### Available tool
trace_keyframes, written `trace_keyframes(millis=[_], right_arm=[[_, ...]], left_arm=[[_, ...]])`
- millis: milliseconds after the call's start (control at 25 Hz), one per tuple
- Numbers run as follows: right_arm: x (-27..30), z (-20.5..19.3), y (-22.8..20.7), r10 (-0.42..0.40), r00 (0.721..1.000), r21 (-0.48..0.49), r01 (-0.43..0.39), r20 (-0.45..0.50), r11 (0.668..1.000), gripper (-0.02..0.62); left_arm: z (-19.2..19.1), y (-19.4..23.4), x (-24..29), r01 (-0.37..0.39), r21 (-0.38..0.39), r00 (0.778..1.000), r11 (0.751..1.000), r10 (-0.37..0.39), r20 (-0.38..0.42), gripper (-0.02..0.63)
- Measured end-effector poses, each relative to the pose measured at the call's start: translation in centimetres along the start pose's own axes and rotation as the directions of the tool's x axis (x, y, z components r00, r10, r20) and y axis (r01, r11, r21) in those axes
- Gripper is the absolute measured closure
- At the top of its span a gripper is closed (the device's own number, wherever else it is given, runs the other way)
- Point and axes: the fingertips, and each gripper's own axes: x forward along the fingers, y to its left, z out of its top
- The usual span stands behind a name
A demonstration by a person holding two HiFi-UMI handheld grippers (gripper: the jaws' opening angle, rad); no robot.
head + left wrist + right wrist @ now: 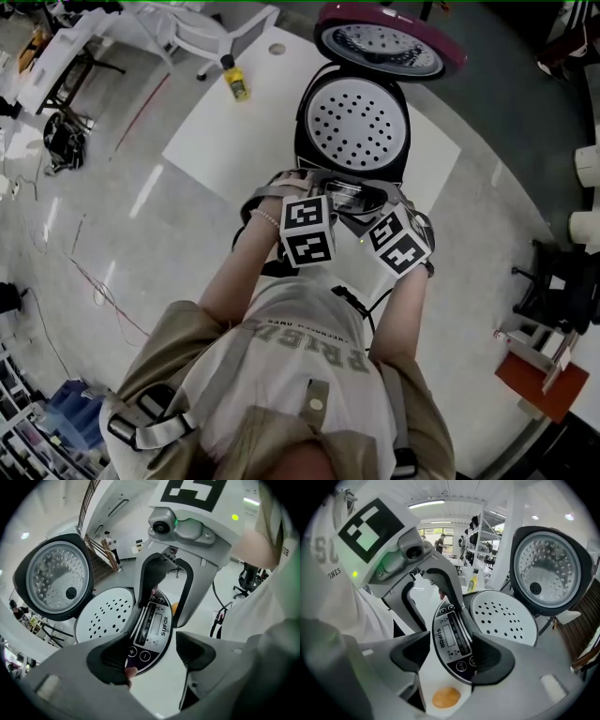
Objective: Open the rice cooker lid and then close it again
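Note:
The black rice cooker stands on a white table with its maroon-backed lid swung up and back. A white perforated plate covers the pot. My left gripper and right gripper hover close together over the front control panel, facing each other. Both are open, and only the panel shows in the gaps between their pads. One finger of the right gripper reaches over the panel's far end. In the head view their marker cubes hide the fingertips.
A yellow bottle stands at the far left of the white table. A small orange round thing lies on the table under the panel. Chairs, desks and cables stand on the glossy floor around the table.

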Motion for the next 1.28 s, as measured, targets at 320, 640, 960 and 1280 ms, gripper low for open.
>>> trace_keyframes(millis=[320,640,960,1280], right_arm=[[0.2,0.2,-0.2,0.002,1.000,0.011,-0.002,0.016,1.000,0.321],[0.5,0.2,-0.3,-0.041,0.999,0.003,0.041,0.034,0.999,0.322],[0.4,0.3,-0.6,-0.081,0.989,0.051,0.075,0.120,0.996,0.321],[-2.8,0.7,-2.4,-0.257,0.896,0.239,0.177,0.362,0.955,0.319]], left_arm=[[-0.3,0.5,-0.1,0.014,0.010,1.000,1.000,-0.014,0.008,0.293],[0.0,0.9,-0.3,0.051,-0.042,0.994,0.998,-0.047,0.097,0.299],[0.0,1.1,-0.6,0.057,-0.075,0.986,0.996,-0.045,0.161,0.302],[0.4,3.3,-2.7,-0.037,-0.209,0.943,0.977,0.104,0.316,0.299]])
